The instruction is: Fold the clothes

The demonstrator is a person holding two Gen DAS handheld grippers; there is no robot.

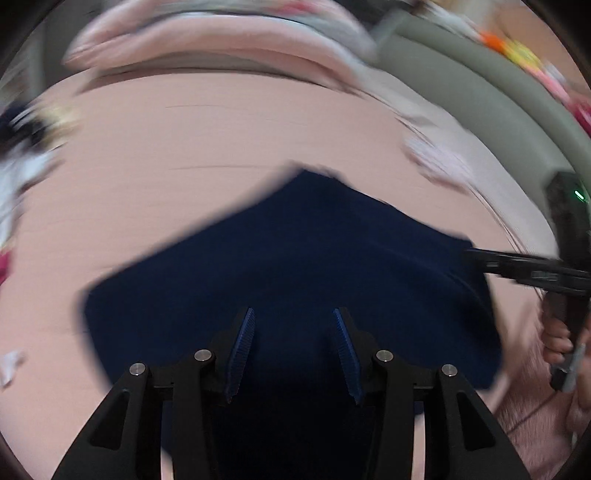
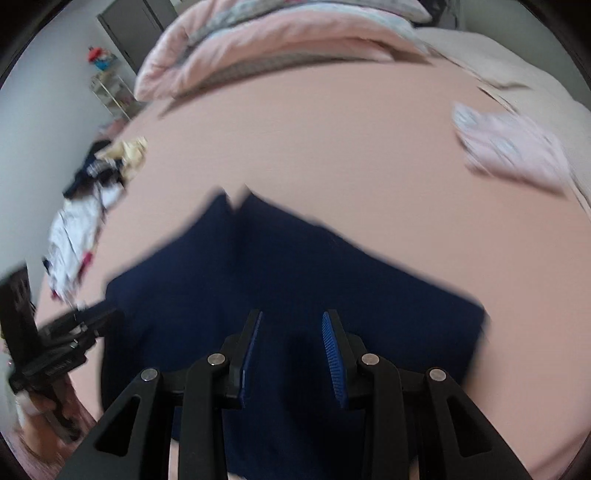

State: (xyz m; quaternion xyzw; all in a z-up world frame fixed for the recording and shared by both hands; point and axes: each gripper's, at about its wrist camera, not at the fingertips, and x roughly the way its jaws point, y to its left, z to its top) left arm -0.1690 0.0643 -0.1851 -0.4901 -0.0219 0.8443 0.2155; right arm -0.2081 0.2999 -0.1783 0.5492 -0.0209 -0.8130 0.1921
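A pink-sheeted bed (image 2: 314, 147) with a bunched quilt (image 2: 258, 40), grey wall (image 2: 44, 122) and dark cabinet (image 2: 136, 22) behind.

A dark navy cloth garment (image 2: 280, 280) is spread on the pink bed sheet (image 2: 303, 147), directly before both grippers. A rumpled pink quilt (image 2: 258, 40) is piled behind it at the far edge. A small folded pale pink garment (image 2: 513, 147) is placed to the right, and a heap of mixed unfolded clothes (image 2: 92, 206) to the left.
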